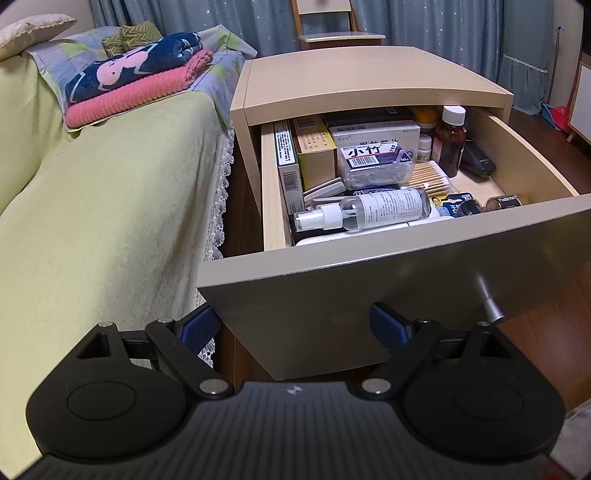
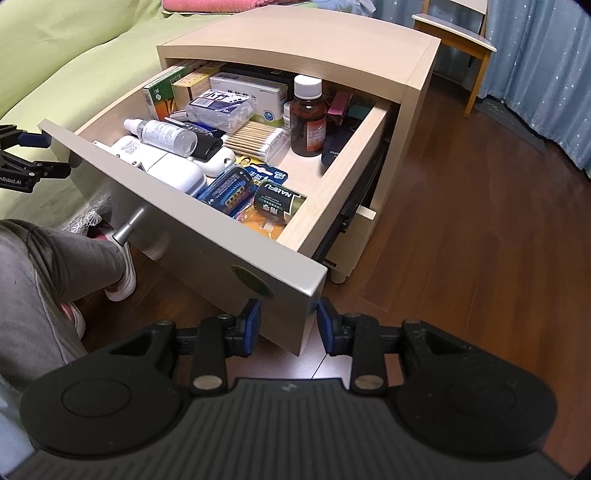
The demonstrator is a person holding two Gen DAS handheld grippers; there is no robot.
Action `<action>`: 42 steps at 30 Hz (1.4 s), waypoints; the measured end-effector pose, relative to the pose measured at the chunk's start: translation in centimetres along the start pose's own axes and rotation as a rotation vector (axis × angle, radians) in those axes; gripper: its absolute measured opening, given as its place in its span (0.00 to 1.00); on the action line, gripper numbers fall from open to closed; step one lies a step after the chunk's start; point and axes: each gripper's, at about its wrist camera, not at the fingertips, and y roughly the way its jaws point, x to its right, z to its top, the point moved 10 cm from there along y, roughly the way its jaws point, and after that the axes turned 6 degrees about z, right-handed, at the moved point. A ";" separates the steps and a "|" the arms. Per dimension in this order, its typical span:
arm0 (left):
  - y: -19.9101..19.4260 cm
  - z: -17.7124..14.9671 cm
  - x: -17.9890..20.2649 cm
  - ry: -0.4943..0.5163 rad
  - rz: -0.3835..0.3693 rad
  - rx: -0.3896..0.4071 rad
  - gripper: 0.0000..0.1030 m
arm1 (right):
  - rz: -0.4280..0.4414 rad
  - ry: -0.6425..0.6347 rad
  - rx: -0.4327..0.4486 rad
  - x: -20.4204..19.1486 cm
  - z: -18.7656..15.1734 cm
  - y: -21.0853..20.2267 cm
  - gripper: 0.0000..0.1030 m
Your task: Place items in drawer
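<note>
The nightstand's top drawer (image 1: 406,266) is pulled far out and packed with things: a clear spray bottle (image 1: 369,210), a brown medicine bottle (image 1: 448,140), cotton swabs (image 1: 432,177), boxes and batteries (image 1: 506,203). My left gripper (image 1: 293,326) is open and empty, level with the lower left corner of the drawer front, left of the metal knob (image 1: 489,299). My right gripper (image 2: 289,321) is open with a narrower gap and sits at the drawer front's (image 2: 221,236) lower right corner, holding nothing. In the right wrist view the left gripper (image 2: 48,153) shows at the drawer's far end.
A bed with a green cover (image 1: 92,221) and folded towels (image 1: 136,81) runs along the nightstand's left side. A person's grey-trousered leg (image 2: 55,266) and shoe are below the drawer front. A wooden chair (image 2: 458,33) stands behind, with wood floor (image 2: 461,221) on the right.
</note>
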 end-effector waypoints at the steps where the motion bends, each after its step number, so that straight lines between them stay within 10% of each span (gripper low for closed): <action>1: 0.0 0.0 0.0 0.001 -0.001 0.001 0.86 | -0.001 0.002 0.001 0.0 0.0 0.0 0.28; 42: 0.5 0.2 -0.4 0.007 -0.016 0.041 0.86 | -0.054 0.012 0.048 0.2 0.4 -0.1 0.28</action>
